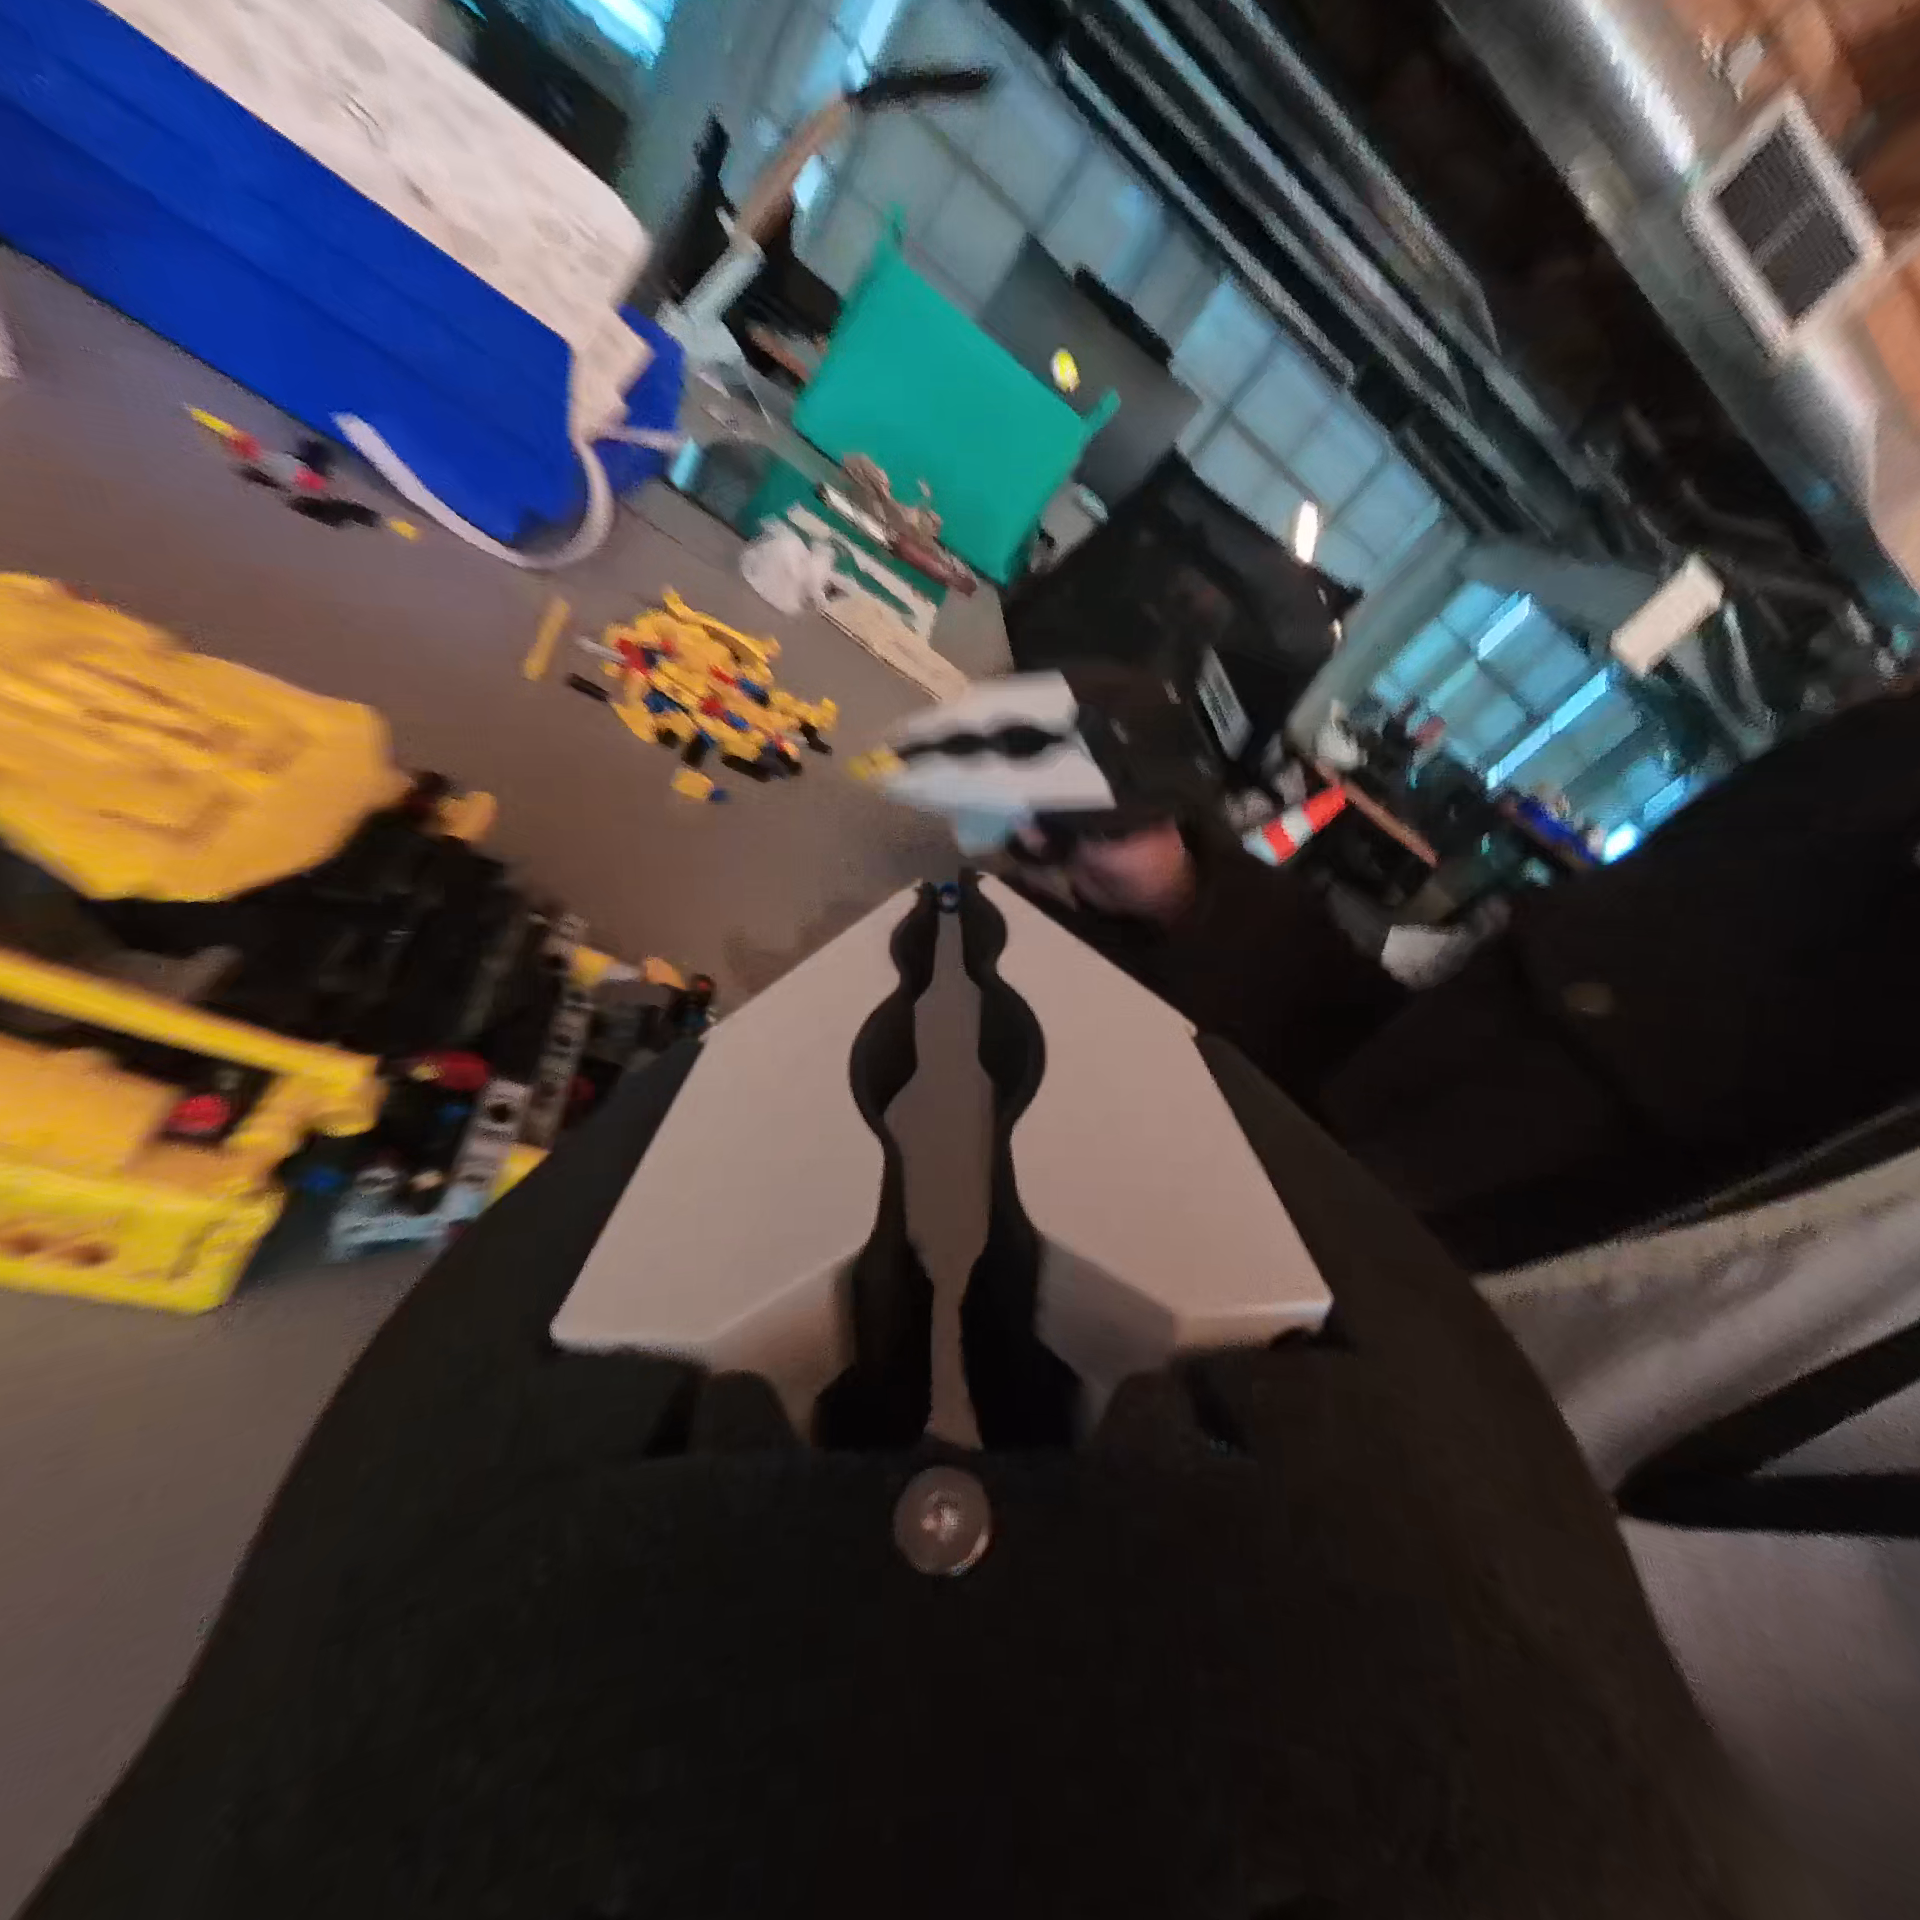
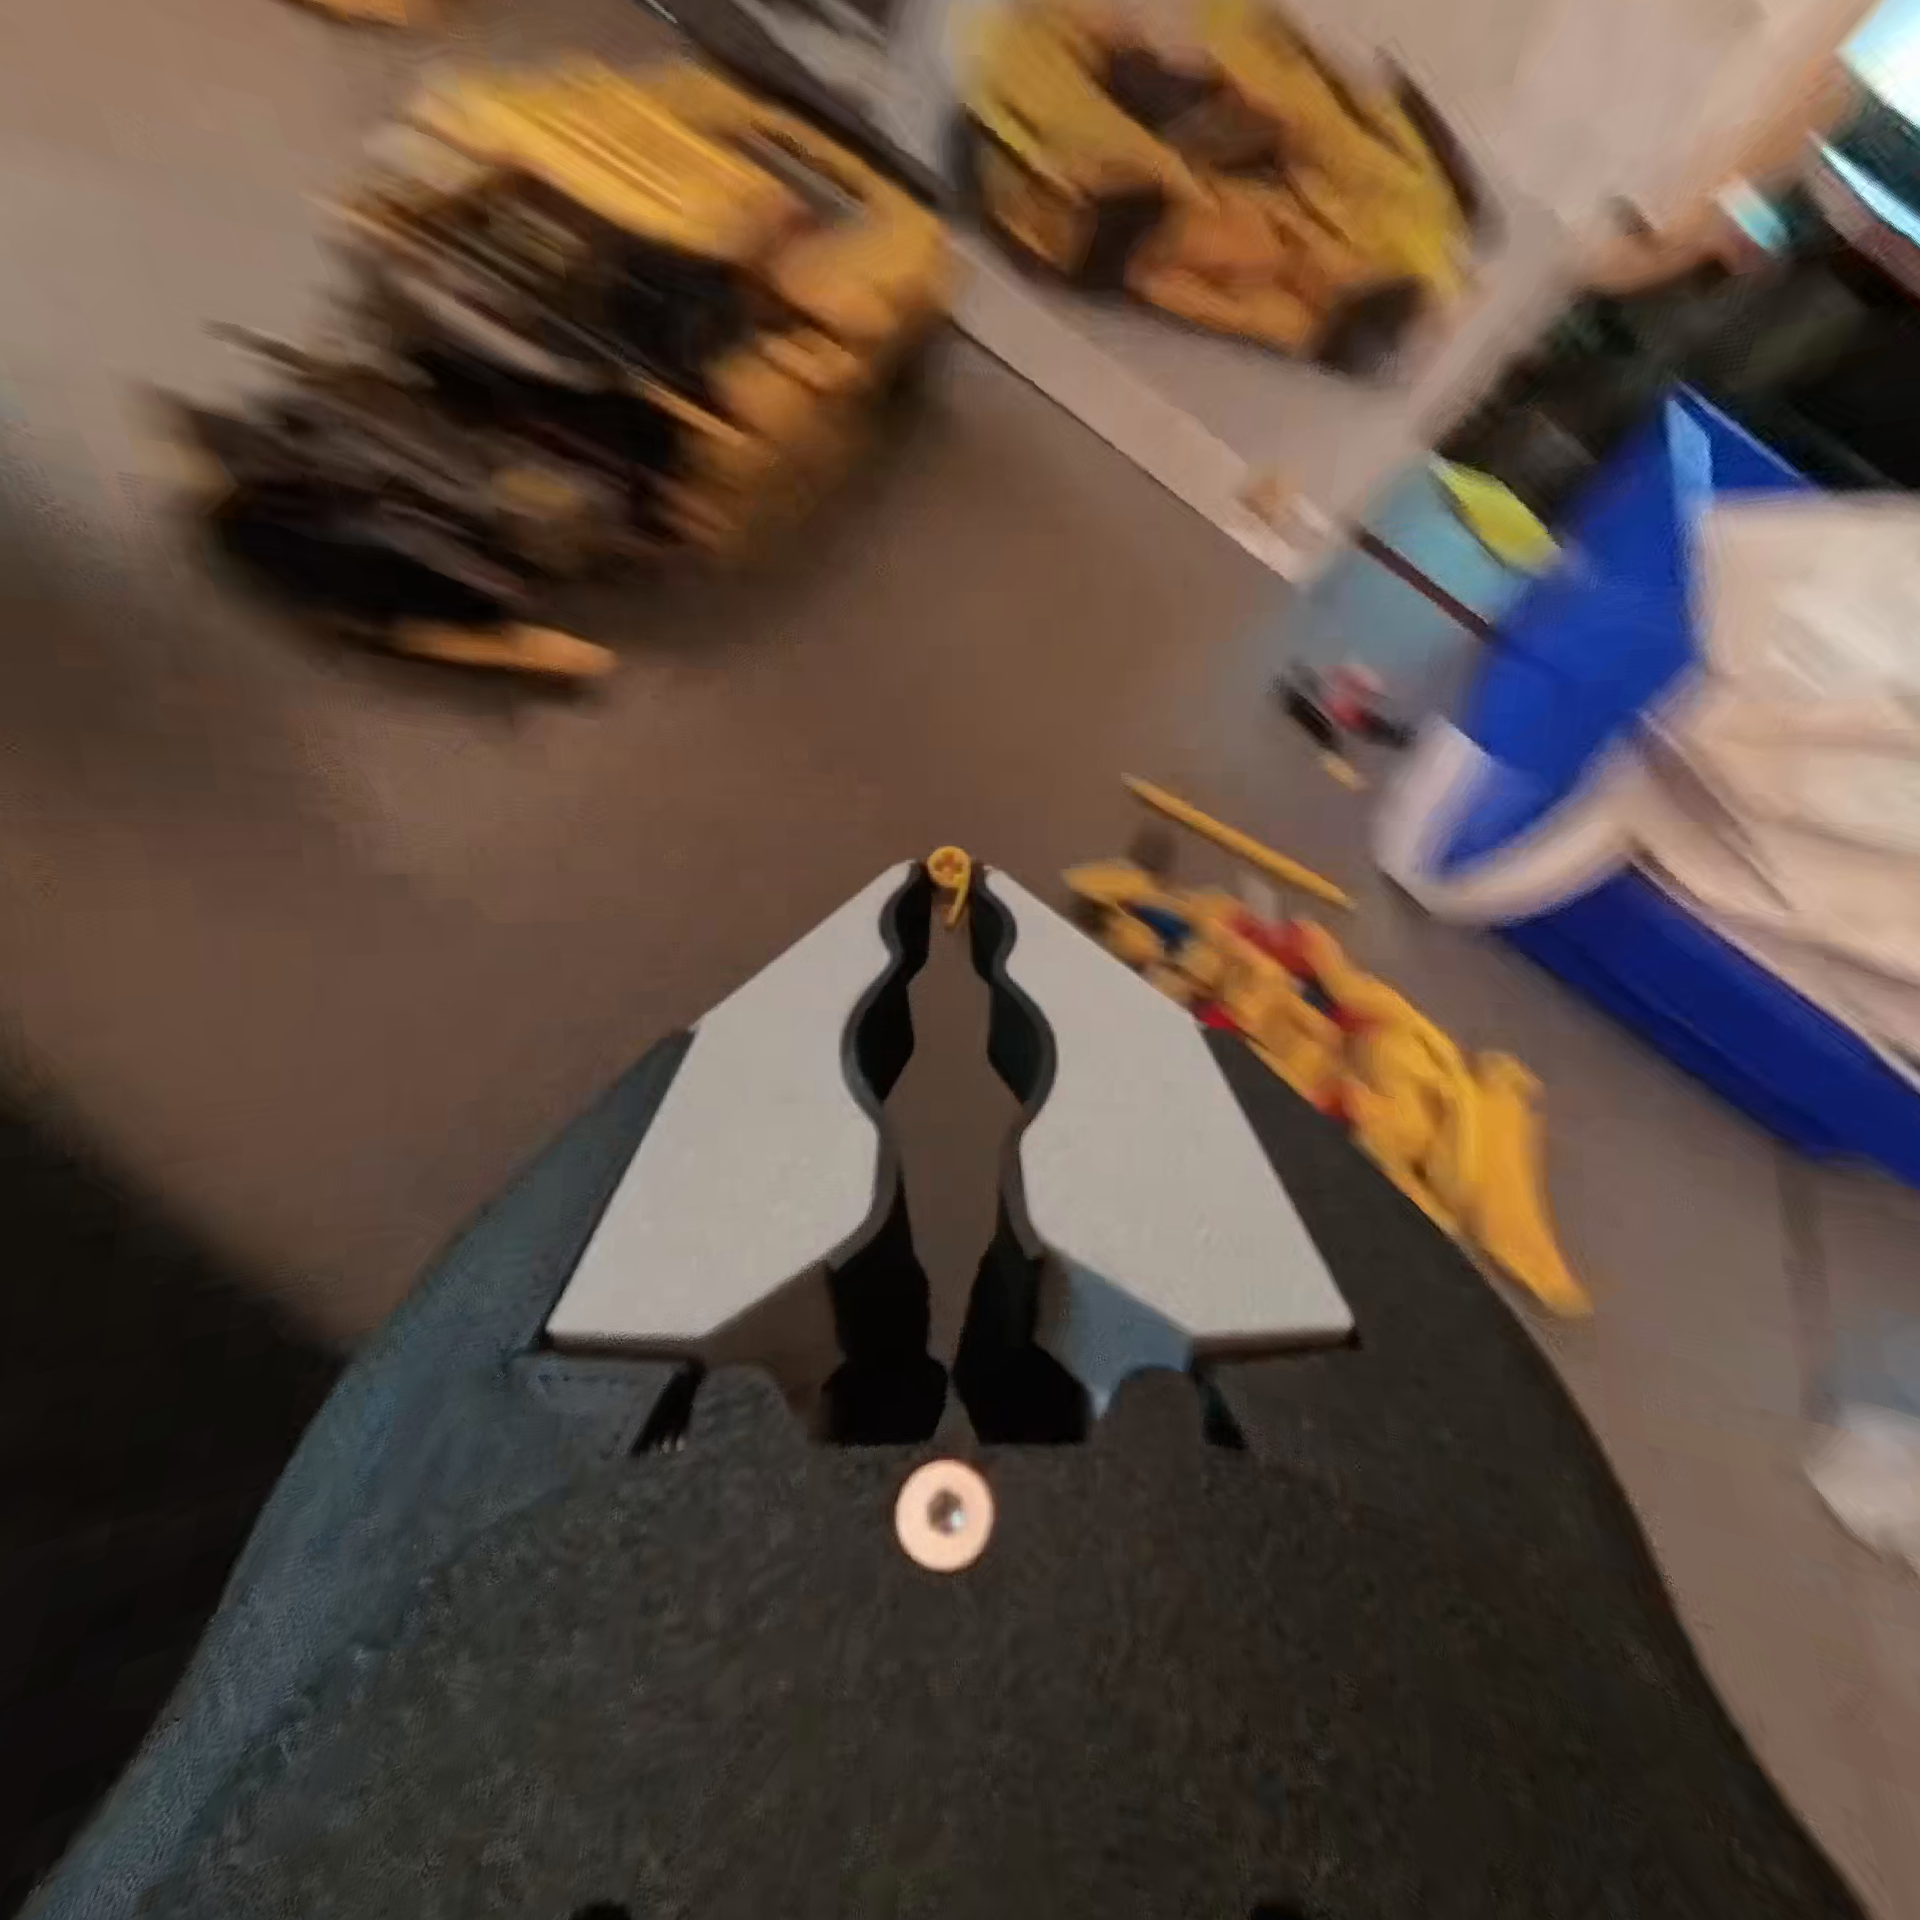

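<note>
My left gripper is shut on a tiny blue pin at its fingertips, held above the grey table. My right gripper is shut on a small yellow toy-brick piece at its tips. The right gripper also shows in the left wrist view, blurred, just beyond the left one's tips, with a yellow bit at its end. A pile of loose yellow, red and blue bricks lies on the table; it also shows in the right wrist view. A large yellow and black brick model stands at left.
A blue bin with white sheets stands at the back of the table; it also shows in the right wrist view. A few small loose parts lie near it. A green board stands farther off. Both views are motion-blurred. Left tips to right tips: about 20 cm.
</note>
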A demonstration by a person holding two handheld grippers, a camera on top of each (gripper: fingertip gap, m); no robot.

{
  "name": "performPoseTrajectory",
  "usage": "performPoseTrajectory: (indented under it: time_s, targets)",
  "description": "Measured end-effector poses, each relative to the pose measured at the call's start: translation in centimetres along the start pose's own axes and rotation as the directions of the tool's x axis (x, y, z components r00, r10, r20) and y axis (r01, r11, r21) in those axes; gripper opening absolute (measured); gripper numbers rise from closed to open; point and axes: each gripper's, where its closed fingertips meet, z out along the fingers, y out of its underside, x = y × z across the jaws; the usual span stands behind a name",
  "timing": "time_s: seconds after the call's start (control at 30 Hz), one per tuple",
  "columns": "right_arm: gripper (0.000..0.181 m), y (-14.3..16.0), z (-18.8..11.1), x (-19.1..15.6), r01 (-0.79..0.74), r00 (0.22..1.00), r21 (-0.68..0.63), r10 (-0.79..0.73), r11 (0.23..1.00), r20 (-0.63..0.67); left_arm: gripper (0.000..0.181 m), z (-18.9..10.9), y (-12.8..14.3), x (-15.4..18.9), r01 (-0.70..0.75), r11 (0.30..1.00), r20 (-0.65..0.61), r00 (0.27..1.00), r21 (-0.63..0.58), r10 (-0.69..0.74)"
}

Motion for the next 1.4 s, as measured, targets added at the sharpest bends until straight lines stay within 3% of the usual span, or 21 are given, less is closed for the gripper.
performPoseTrajectory:
  time_s: [0.07,0.17,0.23,0.4,0.47,0.6,0.8,0.83,0.9,0.93,1.07,1.2,1.3,1.4]
  targets:
    - [0.006,3.1,1.0,4.7,-0.076,0.991,-0.129,0.060,0.989,-0.120,0.003,1.8,2.4,0.4,-0.063,0.992,0.022,0.998,-0.108,0.065]
    - [0.008,5.7,2.2,8.6,-0.090,0.972,-0.200,0.043,0.976,-0.229,0.004,3.0,4.4,0.0,-0.127,0.971,0.066,0.988,-0.201,0.143]
    - [0.024,6.3,2.3,8.9,-0.102,0.972,-0.225,0.048,0.969,-0.232,0.004,3.1,4.8,-0.3,-0.141,0.965,0.086,0.983,-0.221,0.163]
    - [0.024,4.8,-1.2,7.4,-0.235,0.955,-0.102,0.210,0.967,-0.211,0.003,3.3,3.9,-2.6,-0.180,0.954,0.216,0.948,-0.239,0.233]
    - [0.025,5.0,-2.6,6.7,-0.286,0.944,-0.080,0.267,0.955,-0.194,0.003,4.7,3.6,-3.6,-0.184,0.933,0.251,0.931,-0.308,0.266]
    - [0.016,6.1,-5.5,7.2,-0.350,0.906,-0.024,0.331,0.937,-0.265,0.004,10.2,2.4,-5.3,-0.226,0.857,0.251,0.894,-0.462,0.371]
    - [0.014,7.5,-7.2,5.8,-0.465,0.865,0.033,0.462,0.885,-0.197,0.005,20.9,2.2,-9.1,-0.181,0.777,0.214,0.901,-0.603,0.376]
    - [0.014,7.6,-7.4,5.6,-0.476,0.861,0.043,0.475,0.878,-0.183,0.008,22.1,2.4,-9.5,-0.169,0.777,0.207,0.910,-0.606,0.359]
    - [0.014,7.3,-7.7,5.4,-0.484,0.860,0.059,0.487,0.873,-0.155,0.030,23.2,2.6,-10.1,-0.141,0.784,0.211,0.921,-0.604,0.328]
    - [0.014,7.2,-7.8,5.5,-0.483,0.860,0.064,0.487,0.873,-0.150,0.031,23.2,2.4,-10.2,-0.137,0.790,0.212,0.923,-0.598,0.321]
    - [0.014,6.9,-7.6,5.2,-0.469,0.872,0.071,0.474,0.881,-0.119,0.031,19.9,-0.8,-9.1,-0.162,0.851,0.221,0.926,-0.499,0.306]
    - [0.019,6.2,-7.2,4.1,-0.457,0.883,0.061,0.461,0.887,-0.087,0.031,11.8,-3.9,-6.8,-0.259,0.884,0.235,0.900,-0.389,0.367]
    - [0.025,4.9,-6.6,2.4,-0.472,0.881,0.034,0.473,0.881,-0.012,0.031,5.1,-3.4,-5.7,-0.282,0.887,0.278,0.877,-0.365,0.393]
    - [0.029,1.5,-6.0,-1.5,-0.442,0.888,0.019,0.434,0.897,0.151,0.030,-0.8,-1.2,-5.7,-0.269,0.899,0.376,0.838,-0.345,0.395]
